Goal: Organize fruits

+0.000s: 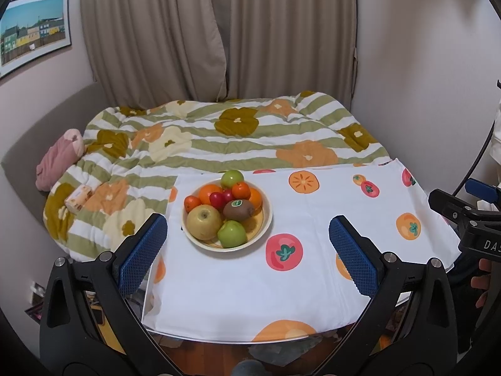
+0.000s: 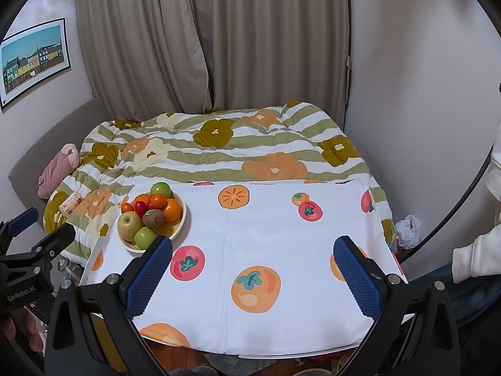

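Left gripper [image 1: 247, 250] and right gripper [image 2: 253, 266] both spread wide, empty, low over near edge of white fruit-print tablecloth [image 1: 313, 216]. Cream bowl [image 1: 266, 219] at cloth's far left, piled: yellow apple [image 1: 203, 221], green apple [image 1: 232, 233], kiwi [image 1: 238, 210], oranges, small red fruits; another green apple [image 1: 232, 178] just behind rim. Beyond: flowered quilt [image 1: 219, 138], beige curtains [image 1: 219, 31].

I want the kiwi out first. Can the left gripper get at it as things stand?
Probably yes: the left gripper is open, the kiwi lies on top in the bowl, and only bare cloth lies between.
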The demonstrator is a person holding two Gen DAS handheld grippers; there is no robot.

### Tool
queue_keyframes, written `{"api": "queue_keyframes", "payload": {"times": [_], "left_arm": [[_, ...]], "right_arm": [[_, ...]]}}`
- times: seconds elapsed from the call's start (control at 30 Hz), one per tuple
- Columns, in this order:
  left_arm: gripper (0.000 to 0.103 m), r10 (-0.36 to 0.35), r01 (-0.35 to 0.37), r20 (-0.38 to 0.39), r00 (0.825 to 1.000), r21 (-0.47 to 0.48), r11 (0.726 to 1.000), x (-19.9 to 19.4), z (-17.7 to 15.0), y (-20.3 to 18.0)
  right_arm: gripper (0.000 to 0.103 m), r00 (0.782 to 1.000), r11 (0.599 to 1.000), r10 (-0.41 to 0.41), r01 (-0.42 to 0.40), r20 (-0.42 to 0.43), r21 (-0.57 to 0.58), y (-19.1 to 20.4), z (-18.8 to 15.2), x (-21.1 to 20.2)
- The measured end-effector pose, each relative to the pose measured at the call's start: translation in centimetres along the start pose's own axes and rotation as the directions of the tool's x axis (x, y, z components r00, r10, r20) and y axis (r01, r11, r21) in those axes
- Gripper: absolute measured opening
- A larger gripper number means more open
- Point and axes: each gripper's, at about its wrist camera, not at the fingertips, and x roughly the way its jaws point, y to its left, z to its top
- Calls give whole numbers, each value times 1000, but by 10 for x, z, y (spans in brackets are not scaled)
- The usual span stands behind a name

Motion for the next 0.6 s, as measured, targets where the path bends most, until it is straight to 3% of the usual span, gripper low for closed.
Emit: {"api": "queue_keyframes", "payload": {"times": [0.6], "left_arm": [[103,-12,12,11,1000,-1,1000,1,7,-1]], "right_arm": [[103,1000,1000,-6,6,5,2,-6,9,2]]}}
